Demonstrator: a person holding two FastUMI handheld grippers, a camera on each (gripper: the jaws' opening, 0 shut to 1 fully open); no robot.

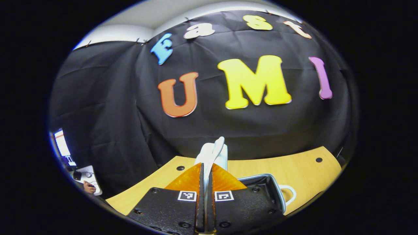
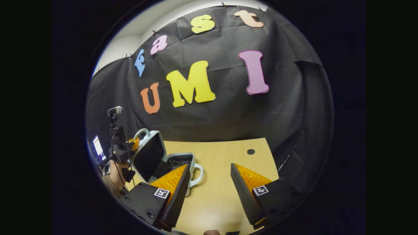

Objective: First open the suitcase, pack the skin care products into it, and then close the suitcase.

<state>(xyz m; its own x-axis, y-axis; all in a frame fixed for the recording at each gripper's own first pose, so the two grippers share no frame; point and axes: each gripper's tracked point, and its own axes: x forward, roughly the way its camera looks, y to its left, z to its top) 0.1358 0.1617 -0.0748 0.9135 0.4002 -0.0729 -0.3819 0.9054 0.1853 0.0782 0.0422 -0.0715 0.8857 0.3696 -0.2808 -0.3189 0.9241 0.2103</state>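
We are opening the suitcase (image 2: 163, 163) at the bench's (image 2: 225, 182) left edge: left tongs (image 1: 205, 178) clamp its raised lid (image 1: 214, 151), right tongs (image 2: 209, 186) gape empty. Next, we judge, swing the lid fully back.

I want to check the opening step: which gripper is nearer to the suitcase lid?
Left. The left gripper is shut on the suitcase lid, holding its edge upright. The right gripper is open over the table, apart from the suitcase.
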